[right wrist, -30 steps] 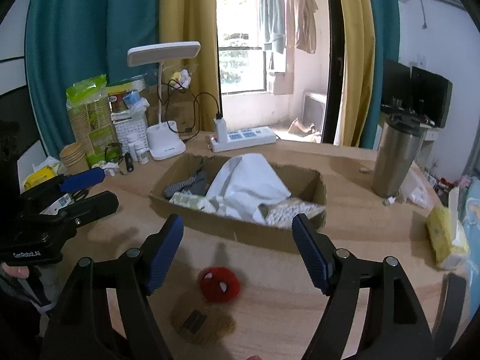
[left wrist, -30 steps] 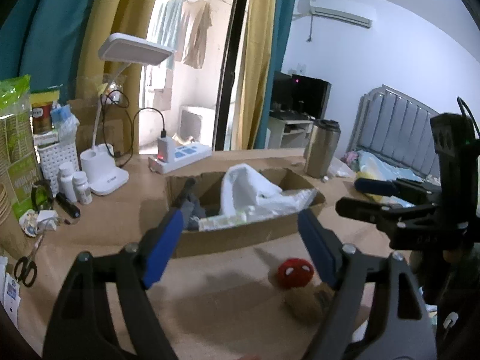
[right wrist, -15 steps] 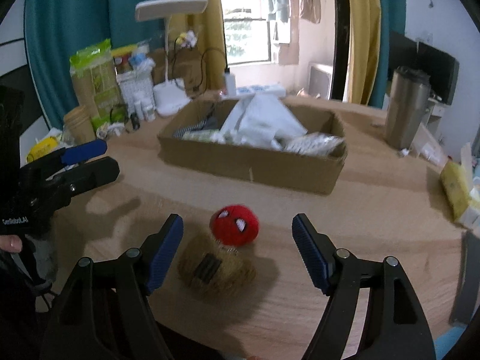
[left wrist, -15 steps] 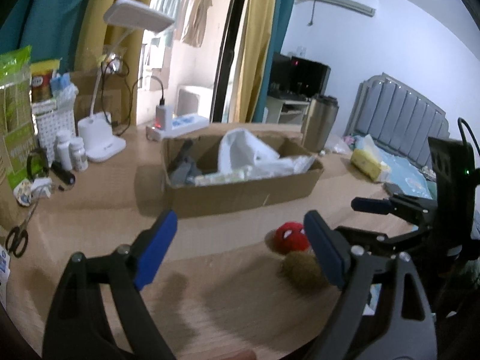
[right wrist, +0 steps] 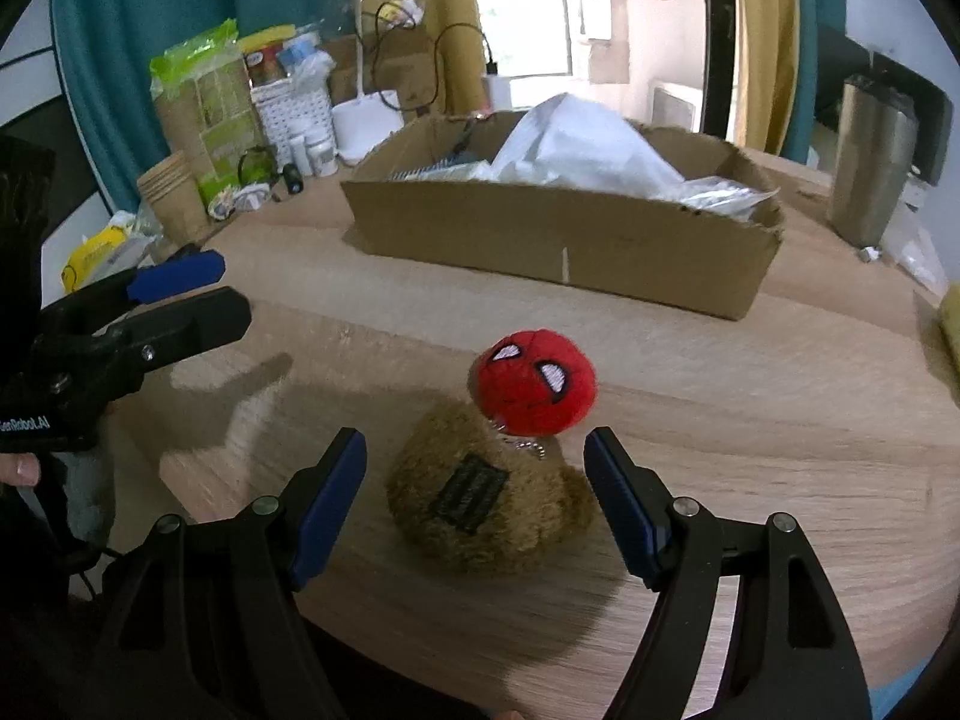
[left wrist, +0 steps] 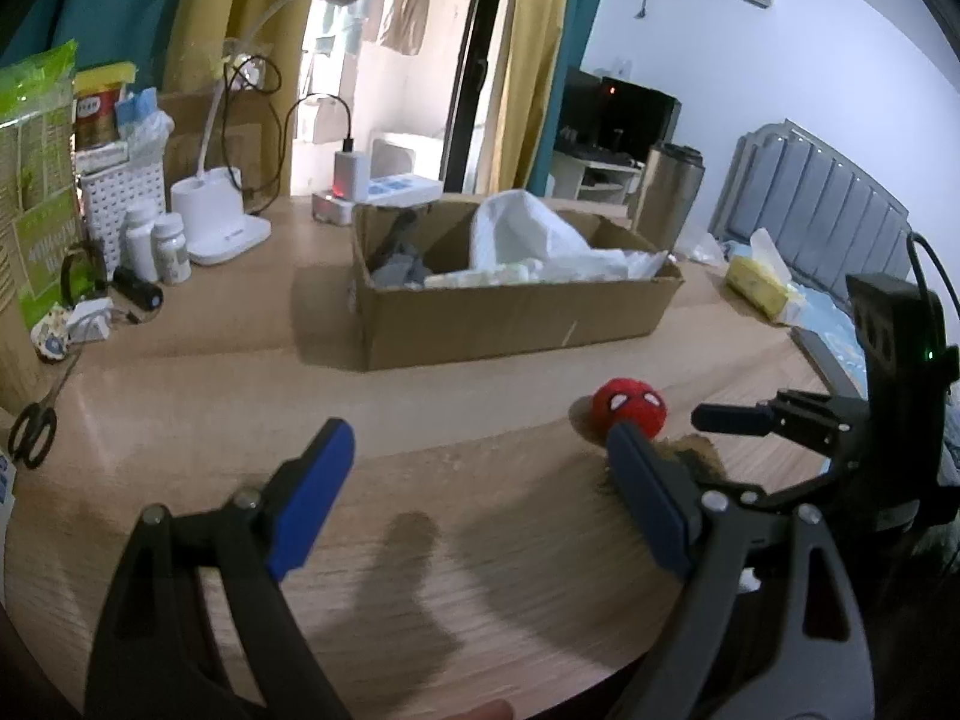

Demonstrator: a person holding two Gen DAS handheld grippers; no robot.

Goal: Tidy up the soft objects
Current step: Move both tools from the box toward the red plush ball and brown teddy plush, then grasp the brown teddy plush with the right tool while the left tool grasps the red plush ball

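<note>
While both grippers hang over the wooden table (right wrist: 750, 396), the right gripper (right wrist: 474, 480) has its blue-padded jaws spread wide on either side of a brown plush toy (right wrist: 480, 510), the pads apart from the fur and gripping nothing. Sitting right against that brown plush, on its far side, is a round red plush ball with white spider-mask eyes (right wrist: 534, 381), a small metal chain showing between the two. Beyond them stands a shallow cardboard box (right wrist: 558, 237), open at the top, with white cloth or plastic (right wrist: 576, 147) heaped inside and some grey fabric at its left end. Over in the left wrist view, the left gripper (left wrist: 480, 480) is wide open too, with only bare table between its pads; the red ball (left wrist: 630, 411) peeks out just past its right finger, and the brown plush is mostly hidden behind that finger. A steel tumbler (right wrist: 870, 162) stands to the right of the box, well apart from the toys. At the table's far left there's a white desk lamp (left wrist: 219, 222), pill bottles (left wrist: 159, 243), a green snack bag (right wrist: 207, 114), scissors (left wrist: 36, 420) and a power strip (left wrist: 384, 195) behind the box.
</note>
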